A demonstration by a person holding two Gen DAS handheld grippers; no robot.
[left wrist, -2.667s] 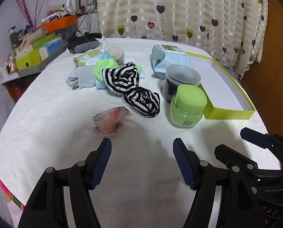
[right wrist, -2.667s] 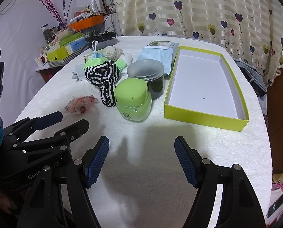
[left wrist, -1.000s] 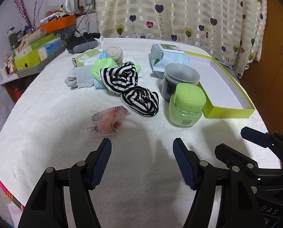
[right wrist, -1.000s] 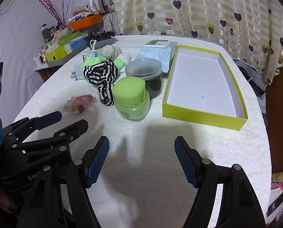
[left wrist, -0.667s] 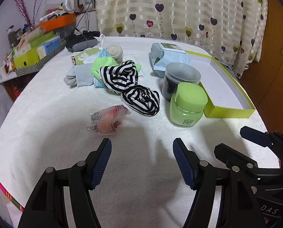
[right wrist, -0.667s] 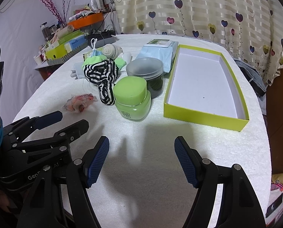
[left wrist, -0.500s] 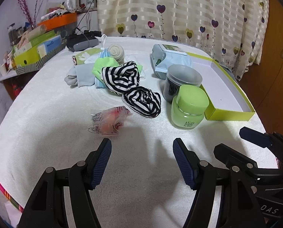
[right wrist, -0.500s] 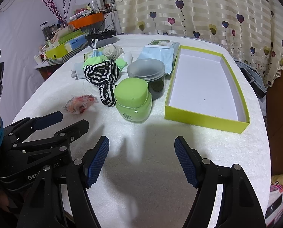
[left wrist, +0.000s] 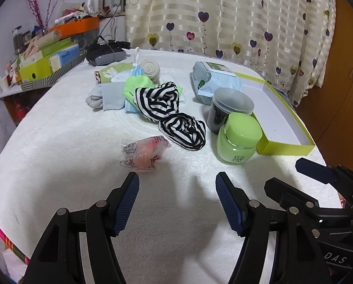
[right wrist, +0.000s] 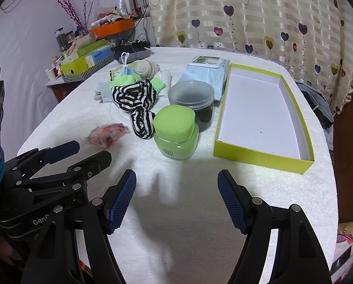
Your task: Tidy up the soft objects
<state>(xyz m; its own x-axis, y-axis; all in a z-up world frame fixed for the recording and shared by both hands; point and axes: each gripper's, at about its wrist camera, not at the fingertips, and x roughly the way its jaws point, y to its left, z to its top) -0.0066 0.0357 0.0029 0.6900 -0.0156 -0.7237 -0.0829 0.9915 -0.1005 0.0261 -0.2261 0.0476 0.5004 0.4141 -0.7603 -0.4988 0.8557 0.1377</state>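
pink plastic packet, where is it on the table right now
The pink plastic packet lies ahead of the left gripper, just left of the smaller striped cloth.

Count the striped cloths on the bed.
2. One striped cloth lies on the soft pile by the green cloth; the other sits nearer, beside the green jar. The pile may hide more.

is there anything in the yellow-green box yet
No, the box shows only its bare white floor, while the striped cloths lie on the table beside the jars.
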